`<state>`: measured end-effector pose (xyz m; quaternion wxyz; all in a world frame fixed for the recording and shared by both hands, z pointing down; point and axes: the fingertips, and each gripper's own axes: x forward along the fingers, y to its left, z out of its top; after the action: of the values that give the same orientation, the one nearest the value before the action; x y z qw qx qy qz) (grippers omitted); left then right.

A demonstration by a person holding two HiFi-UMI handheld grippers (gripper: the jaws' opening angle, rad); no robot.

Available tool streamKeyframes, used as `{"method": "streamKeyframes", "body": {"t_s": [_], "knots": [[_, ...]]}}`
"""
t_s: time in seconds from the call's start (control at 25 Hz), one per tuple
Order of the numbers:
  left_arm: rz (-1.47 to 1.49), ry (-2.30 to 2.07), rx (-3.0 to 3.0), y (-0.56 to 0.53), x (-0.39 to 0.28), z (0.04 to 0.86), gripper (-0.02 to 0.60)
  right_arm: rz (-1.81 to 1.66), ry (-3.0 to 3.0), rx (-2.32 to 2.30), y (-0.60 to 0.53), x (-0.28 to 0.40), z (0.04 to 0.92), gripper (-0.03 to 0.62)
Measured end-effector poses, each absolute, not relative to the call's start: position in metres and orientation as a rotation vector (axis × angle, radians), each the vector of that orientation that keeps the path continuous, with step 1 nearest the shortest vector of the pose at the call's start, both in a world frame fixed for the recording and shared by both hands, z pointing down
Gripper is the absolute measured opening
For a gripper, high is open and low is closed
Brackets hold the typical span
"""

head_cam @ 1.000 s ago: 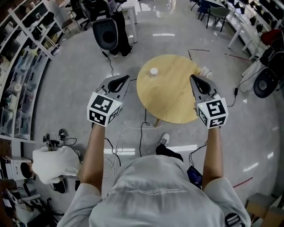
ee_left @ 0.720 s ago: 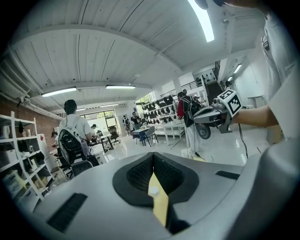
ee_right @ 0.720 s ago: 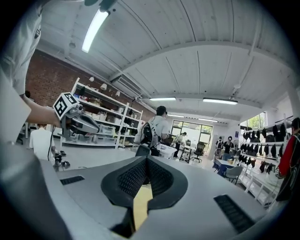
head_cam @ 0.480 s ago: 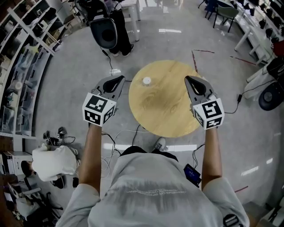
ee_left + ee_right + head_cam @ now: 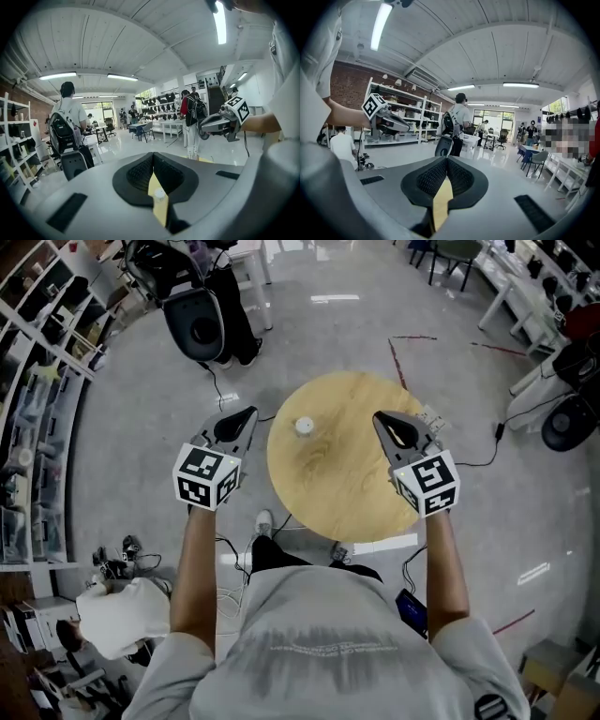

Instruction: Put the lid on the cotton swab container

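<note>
Left gripper [image 5: 249, 414]: jaws together, nothing between them, held just beside the left edge of the table [image 5: 337, 493]. Right gripper [image 5: 379, 417]: jaws together, nothing between them, held above the table's right part. The white container [image 5: 304, 426] stands on the round table near its left edge, between the grippers and touching neither.

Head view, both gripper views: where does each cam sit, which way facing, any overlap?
Head view: on the person's head, facing steeply down at round table and white container; shows torso, forearms, left gripper, right gripper.
Left gripper view: on the left gripper, looking along its shut jaws across the room; right gripper at right.
Right gripper view: on the right gripper, along its shut jaws; left gripper at left.
Shared: each gripper view catches the other gripper.
</note>
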<state>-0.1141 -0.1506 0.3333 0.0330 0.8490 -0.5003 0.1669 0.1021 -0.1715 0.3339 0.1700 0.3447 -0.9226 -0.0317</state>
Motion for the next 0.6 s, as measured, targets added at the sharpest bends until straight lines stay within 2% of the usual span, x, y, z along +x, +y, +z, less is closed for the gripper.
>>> {"method": "streamKeyframes", "body": {"t_s": [0.28, 0.48, 0.6], "knots": [[0.498, -1.365, 2.637, -0.208, -0.142, 0.372, 0.018, 0.071, -2.562, 1.137, -0.207, 0.088, 0.372, 0.056], [0.431, -1.188, 2.587, -0.226, -0.152, 0.423, 0.021, 0.186, -2.507, 1.131, -0.221, 0.070, 0.426, 0.099], [0.400, -1.088, 2.538, -0.227, -0.150, 0.456, 0.021, 0.231, -2.477, 1.079, -0.225, 0.053, 0.460, 0.150]]}}
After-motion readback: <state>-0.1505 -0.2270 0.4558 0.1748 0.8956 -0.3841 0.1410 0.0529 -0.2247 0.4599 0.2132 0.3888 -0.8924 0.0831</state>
